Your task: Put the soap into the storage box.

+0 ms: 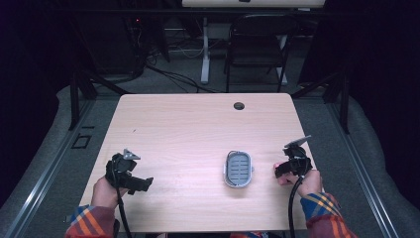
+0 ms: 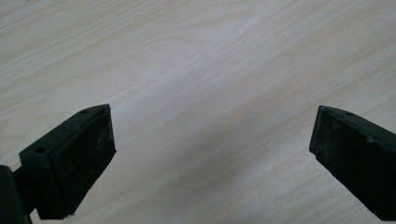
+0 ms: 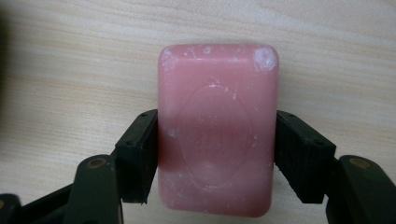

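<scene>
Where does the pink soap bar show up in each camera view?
High view: a sliver of the pink soap bar at the right tool, right of the grey soap dish.
Left gripper view: not in it; the left tool is open over bare wood.
Right gripper view: centre, clamped between both jaws.
Shared landmark: the light wooden table.

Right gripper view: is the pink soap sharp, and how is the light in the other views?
Right gripper view: the soap is a bit soft, its embossed oval unreadable. Left gripper view: even light, faint shadow on the table. High view: table lit, surroundings dark.
</scene>
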A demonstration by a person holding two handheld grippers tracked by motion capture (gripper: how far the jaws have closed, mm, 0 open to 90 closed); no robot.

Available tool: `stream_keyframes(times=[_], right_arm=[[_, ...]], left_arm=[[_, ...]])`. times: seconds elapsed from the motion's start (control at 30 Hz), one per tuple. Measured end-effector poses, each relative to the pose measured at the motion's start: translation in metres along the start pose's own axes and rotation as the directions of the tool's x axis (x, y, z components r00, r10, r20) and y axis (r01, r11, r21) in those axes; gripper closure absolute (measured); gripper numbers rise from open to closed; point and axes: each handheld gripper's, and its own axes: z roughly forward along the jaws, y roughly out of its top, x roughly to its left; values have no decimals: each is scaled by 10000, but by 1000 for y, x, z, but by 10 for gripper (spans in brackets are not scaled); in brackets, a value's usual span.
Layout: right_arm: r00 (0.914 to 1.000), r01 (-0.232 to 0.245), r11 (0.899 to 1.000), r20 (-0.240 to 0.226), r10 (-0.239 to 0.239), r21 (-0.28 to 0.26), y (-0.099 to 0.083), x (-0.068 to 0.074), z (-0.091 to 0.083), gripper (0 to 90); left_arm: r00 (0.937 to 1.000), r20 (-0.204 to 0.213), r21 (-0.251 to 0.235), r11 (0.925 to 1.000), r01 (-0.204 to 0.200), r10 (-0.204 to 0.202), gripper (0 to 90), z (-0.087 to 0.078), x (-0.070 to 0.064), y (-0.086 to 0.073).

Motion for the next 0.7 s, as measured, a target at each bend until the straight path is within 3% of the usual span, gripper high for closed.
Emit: stream_keyframes(times=[0.47,0.6,0.63,0.7], right_arm=[[10000,82,10000,-5,-82,-15,0,0,3,364],[9986,522,9981,66,-525,315,2,-1,1,365],[9993,375,9992,16,-375,113,1,-1,2,365],[9993,360,9992,-77,-359,199,1,-2,1,365]], left_arm=[[10000,-31,-72,10000,-6,6,2,-1,0,0],[10000,15,-47,10000,-41,41,2,-1,0,0],[10000,14,-35,10000,-55,55,2,-1,0,0],[10000,-16,-91,10000,-32,32,2,-1,0,0]])
